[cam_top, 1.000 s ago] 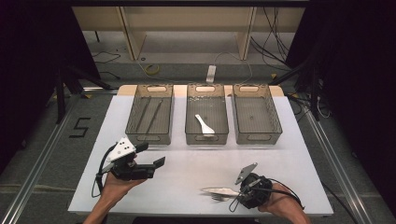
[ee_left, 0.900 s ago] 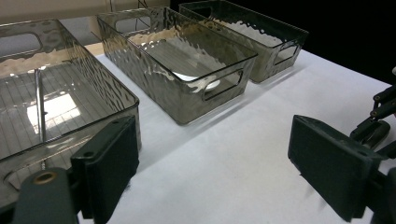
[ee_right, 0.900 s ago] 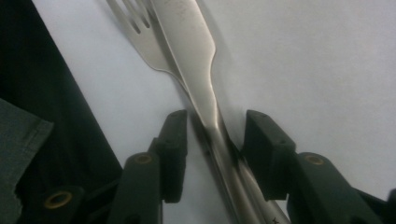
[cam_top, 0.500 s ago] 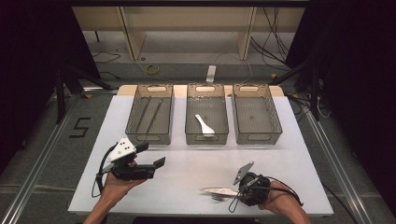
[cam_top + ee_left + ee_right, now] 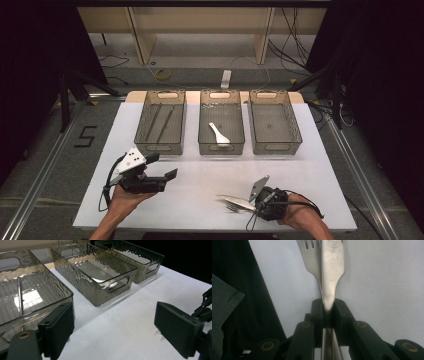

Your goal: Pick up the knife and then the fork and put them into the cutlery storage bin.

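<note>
White tabletop (image 5: 200,200), three smoky clear plastic bins (image 5: 222,125) at rear; right gripper (image 5: 327,305) just clamped shut on stacked steel fork and knife (image 5: 329,270) at near edge, still unsorted; left gripper (image 5: 112,332) gaping, empty

My grippers: left gripper (image 5: 162,167) black, grey three-cornered plate, brass-ringed screws; right gripper (image 5: 248,200) black, grey plate, trailing black cable.
</note>
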The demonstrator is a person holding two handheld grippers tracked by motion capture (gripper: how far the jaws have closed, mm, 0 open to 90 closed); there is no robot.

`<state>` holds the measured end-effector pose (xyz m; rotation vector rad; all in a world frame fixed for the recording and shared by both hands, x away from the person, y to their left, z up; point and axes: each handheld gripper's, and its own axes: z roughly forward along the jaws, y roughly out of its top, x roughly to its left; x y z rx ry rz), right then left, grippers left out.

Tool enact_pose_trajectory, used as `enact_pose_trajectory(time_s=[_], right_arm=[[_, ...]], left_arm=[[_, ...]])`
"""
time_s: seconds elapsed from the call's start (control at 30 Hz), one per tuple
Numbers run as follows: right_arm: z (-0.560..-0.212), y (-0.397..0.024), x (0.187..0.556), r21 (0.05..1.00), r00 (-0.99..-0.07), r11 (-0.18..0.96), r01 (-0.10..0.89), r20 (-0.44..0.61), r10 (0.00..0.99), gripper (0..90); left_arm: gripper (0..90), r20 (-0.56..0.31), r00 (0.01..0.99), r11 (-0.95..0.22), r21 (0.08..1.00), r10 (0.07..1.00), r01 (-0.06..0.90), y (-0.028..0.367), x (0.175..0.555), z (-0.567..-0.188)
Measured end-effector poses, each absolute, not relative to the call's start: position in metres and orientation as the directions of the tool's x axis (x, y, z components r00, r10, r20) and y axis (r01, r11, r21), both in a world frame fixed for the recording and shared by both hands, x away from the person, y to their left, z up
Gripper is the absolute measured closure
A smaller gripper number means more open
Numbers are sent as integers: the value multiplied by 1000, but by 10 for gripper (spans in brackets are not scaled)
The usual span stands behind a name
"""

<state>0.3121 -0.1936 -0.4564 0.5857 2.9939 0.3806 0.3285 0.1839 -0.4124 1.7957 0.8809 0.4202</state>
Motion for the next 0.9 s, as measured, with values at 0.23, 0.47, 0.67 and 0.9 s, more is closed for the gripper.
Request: enact_pose_trajectory(time_s=[0.23,0.47,0.67,0.9], right_arm=[[-457,-194,312,265,-935,907,328,-43,351,804],[-446,-197,312,313,-924,881,355,-25,382,807],[-441,-200,314,352,-913,860,368,-37,406,808],[-428,-208,321,425,-881,804,416,-30,471,808]], left_arm=[[156,-121,668,-185,911,734,368,184,329,-412],[156,-120,669,-186,911,734,368,184,329,-412],[156,-124,664,-179,912,737,369,184,329,-412],[156,-124,663,-173,915,738,364,185,329,-412]])
